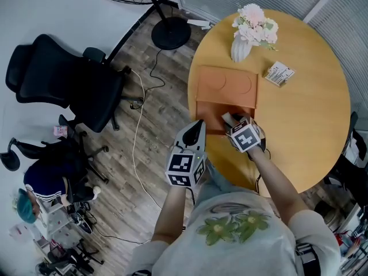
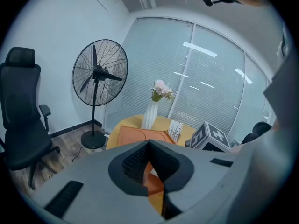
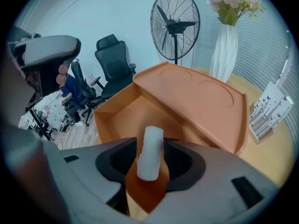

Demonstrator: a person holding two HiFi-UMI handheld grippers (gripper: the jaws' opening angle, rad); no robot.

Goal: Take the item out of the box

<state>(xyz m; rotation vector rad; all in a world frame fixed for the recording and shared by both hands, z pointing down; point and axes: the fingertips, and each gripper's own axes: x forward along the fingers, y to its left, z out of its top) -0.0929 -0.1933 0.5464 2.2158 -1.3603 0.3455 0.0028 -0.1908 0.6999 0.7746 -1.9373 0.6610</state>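
Small white cylindrical roll [image 3: 150, 155], pinched at its lower half between the dark pads of the right gripper [image 3: 150, 144], long axis running out along the jaws and poking past their tips. Held over the near corner of the open orange cardboard box [image 3: 114, 113], tray directly ahead and below, lid [image 3: 196, 94] folded back flat beyond. Hard to say whether clear of the rim yet. Calls, by the look of it, for a straight lift up and back toward the near edge of the round wooden table [image 1: 310, 108], away from the box walls. Left gripper [image 1: 194, 134] just beside the box's near-left corner, jaws pressed together on nothing, farther from the roll.
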